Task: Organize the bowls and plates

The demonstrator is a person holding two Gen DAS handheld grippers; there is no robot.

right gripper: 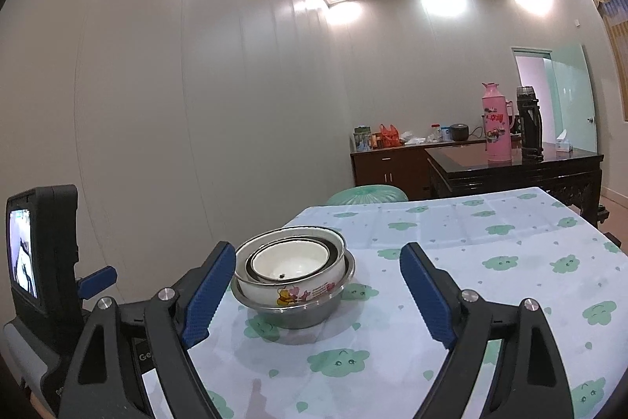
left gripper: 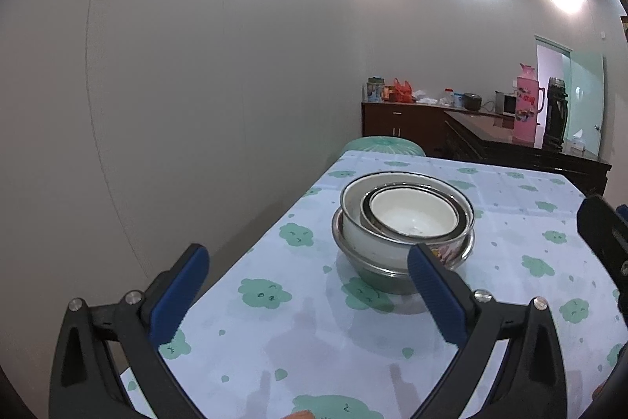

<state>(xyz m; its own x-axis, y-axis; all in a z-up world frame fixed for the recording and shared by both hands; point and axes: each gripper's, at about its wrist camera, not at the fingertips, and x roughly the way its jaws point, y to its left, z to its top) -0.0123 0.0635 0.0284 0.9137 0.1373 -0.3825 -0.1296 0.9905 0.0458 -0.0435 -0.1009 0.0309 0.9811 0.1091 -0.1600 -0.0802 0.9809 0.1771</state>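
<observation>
On the cloud-print table (right gripper: 490,230), at your twelve o'clock, the nested bowls (right gripper: 292,273) sit stacked; your left gripper (left gripper: 306,266) and right gripper (right gripper: 314,262) both gape wide, empty

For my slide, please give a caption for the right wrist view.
Open right gripper before nested bowls on a cloud-print tablecloth, nothing between its jaws.

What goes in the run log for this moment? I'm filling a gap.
stage: bowls nested | stack: four bowls, on tablecloth | left gripper: open, empty | right gripper: open, empty, short of stack
</observation>
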